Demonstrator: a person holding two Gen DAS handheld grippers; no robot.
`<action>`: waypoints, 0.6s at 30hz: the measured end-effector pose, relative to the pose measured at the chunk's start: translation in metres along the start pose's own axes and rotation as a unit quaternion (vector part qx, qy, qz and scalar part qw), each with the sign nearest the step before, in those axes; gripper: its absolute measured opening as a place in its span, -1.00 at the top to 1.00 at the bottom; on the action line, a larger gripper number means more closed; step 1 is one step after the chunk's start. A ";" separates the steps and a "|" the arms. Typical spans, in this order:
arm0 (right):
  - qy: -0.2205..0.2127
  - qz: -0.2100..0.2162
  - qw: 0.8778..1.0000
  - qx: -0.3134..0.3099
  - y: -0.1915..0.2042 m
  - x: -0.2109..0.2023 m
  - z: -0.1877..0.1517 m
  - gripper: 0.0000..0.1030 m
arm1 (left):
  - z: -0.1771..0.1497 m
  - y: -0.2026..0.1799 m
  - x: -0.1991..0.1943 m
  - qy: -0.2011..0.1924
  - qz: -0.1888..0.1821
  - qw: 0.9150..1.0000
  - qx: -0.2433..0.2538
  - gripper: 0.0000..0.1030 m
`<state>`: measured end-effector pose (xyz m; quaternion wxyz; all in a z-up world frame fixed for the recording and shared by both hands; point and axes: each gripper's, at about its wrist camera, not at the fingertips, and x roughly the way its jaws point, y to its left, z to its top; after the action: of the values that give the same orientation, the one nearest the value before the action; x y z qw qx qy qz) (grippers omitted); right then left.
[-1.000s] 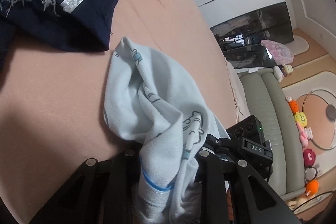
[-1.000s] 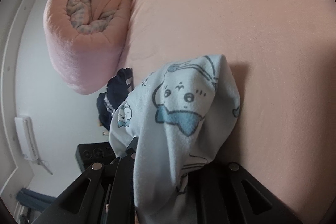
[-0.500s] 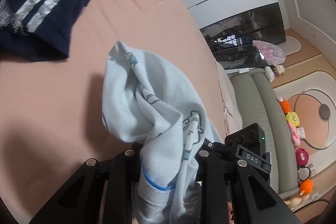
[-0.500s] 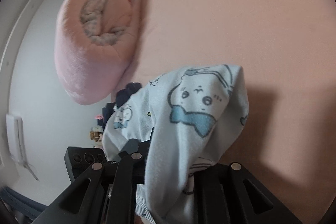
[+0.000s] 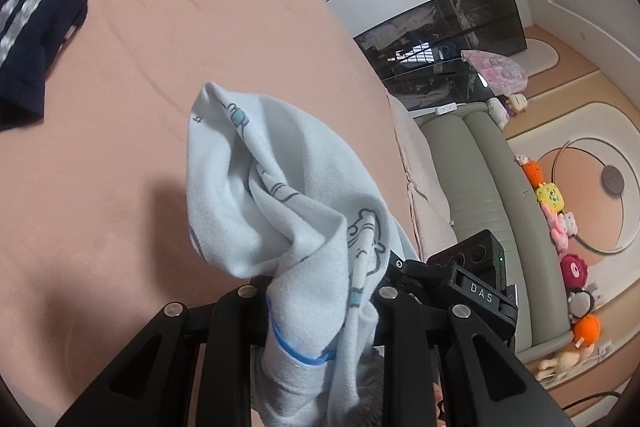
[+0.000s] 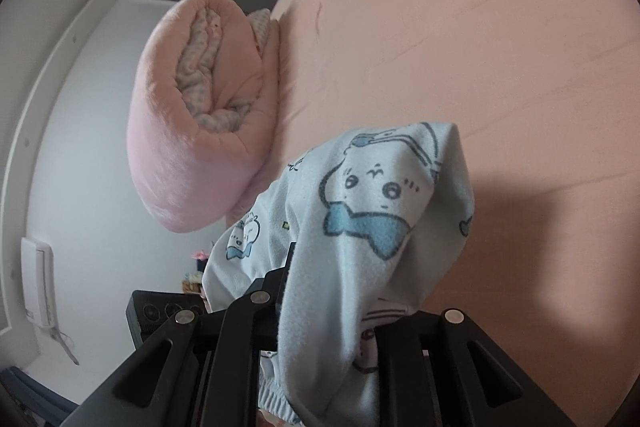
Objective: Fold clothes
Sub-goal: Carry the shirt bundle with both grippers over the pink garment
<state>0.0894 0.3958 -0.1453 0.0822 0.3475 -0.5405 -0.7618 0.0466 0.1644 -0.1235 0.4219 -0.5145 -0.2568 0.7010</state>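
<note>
The light blue garment (image 5: 280, 195) with cartoon prints hangs above the pink bed (image 5: 120, 147), not lying on it. The left gripper (image 5: 316, 311) has its fingers pinching one bunched part of the cloth, and the right gripper (image 6: 320, 311) pinches another part (image 6: 360, 227). The cloth droops forward from both pairs of fingers toward the mattress. The bed lies under it, so lowering looks the likely direction.

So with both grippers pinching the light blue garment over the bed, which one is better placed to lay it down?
Neither clearly. Left gripper and right gripper both clamp the light blue garment above bare pink bedsheet.
</note>
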 end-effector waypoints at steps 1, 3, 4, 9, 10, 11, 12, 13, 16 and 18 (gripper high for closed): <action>-0.001 0.002 1.000 -0.003 0.002 0.000 0.000 0.70 | 0.001 -0.004 -0.001 -0.002 0.001 1.000 0.003 0.60; -0.004 0.004 1.000 -0.009 0.008 -0.005 0.000 0.70 | 0.003 -0.009 -0.003 -0.006 -0.001 1.000 0.003 0.60; -0.006 0.004 1.000 -0.013 0.011 -0.008 0.000 0.70 | 0.004 -0.012 -0.005 -0.007 -0.002 1.000 0.004 0.60; -0.015 0.003 0.999 -0.029 0.025 -0.024 -0.001 0.69 | 0.006 -0.030 -0.007 -0.010 -0.006 1.000 0.016 0.60; -0.017 0.002 0.999 -0.032 0.028 -0.028 -0.001 0.69 | 0.005 -0.035 -0.006 -0.009 -0.008 1.000 0.022 0.60; -0.020 0.001 0.999 -0.035 0.031 -0.032 -0.002 0.69 | 0.004 -0.039 -0.006 -0.008 -0.010 1.000 0.027 0.60; -0.024 -0.002 0.999 -0.040 0.033 -0.039 -0.002 0.69 | 0.004 -0.044 -0.004 -0.005 -0.013 0.999 0.030 0.60; -0.028 -0.006 0.999 -0.045 0.034 -0.045 -0.004 0.69 | 0.003 -0.048 -0.002 -0.002 -0.015 0.999 0.034 0.60; -0.038 -0.023 0.997 -0.057 0.038 -0.063 -0.006 0.69 | 0.003 -0.059 0.004 0.011 -0.027 0.999 0.038 0.60; -0.050 -0.034 0.996 -0.063 0.041 -0.076 -0.008 0.69 | 0.003 -0.068 0.010 0.020 -0.033 0.998 0.044 0.60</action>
<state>0.1406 0.4115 -0.0769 0.0504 0.3212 -0.4831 -0.8129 0.0645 0.2082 -0.0738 0.4715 -0.5007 -0.2341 0.6872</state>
